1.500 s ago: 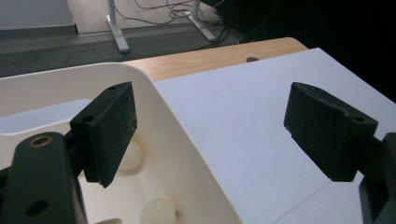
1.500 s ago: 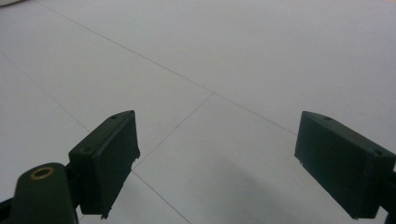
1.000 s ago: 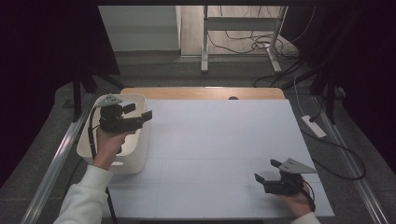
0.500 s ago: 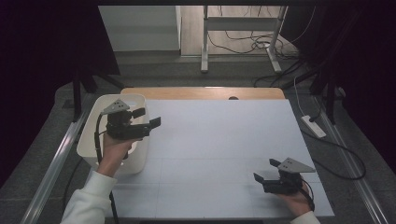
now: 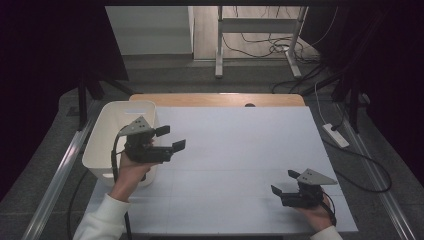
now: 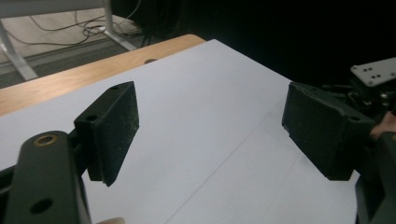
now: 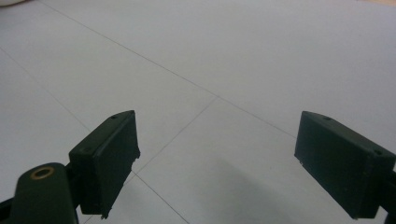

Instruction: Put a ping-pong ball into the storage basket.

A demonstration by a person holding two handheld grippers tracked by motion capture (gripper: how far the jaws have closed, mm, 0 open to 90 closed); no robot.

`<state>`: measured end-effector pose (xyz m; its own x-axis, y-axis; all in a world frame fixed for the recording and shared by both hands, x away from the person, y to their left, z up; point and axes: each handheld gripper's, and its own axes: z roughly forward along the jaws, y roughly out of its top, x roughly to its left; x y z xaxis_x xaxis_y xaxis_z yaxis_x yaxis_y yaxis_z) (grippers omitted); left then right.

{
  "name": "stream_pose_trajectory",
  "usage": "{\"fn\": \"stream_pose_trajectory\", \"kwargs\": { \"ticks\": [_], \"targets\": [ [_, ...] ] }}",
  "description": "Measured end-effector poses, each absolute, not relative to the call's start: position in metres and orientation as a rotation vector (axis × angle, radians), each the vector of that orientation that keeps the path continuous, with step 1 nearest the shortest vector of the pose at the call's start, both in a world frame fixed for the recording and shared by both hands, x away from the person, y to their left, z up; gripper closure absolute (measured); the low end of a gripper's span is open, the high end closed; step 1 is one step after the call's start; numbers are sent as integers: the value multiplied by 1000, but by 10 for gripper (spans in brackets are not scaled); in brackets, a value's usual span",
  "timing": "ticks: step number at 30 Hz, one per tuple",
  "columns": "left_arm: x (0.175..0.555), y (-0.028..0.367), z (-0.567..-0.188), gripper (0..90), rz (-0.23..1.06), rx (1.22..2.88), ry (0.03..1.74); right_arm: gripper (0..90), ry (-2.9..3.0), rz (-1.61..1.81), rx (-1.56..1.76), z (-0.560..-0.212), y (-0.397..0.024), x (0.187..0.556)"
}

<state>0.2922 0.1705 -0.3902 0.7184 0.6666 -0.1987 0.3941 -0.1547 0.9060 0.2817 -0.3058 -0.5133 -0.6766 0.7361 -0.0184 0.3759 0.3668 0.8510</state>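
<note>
Left gripper [image 5: 171, 138] hovers open beside white bin [image 5: 107, 134], right gripper [image 5: 283, 185] open

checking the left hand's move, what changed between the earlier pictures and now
The left gripper, jaws open and empty, moved from above the white plastic bin rightward, out over the white table cover. The right gripper, also open and empty, stayed near the front right corner; the bin did not move.

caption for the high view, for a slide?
Left gripper open beside the white bin, right gripper open low over the white table.
</note>
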Motion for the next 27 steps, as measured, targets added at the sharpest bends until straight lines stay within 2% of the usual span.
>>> {"fn": "stream_pose_trajectory", "kwargs": {
  "ticks": [14, 27],
  "targets": [
    [282, 150, -407, 197, 271, 1818, 816, 134, 2244, 1240, 958, -513, -304, 283],
    [265, 146, -432, 197, 235, 1839, 820, 134, 2243, 1239, 954, -513, -304, 283]
  ]
}}
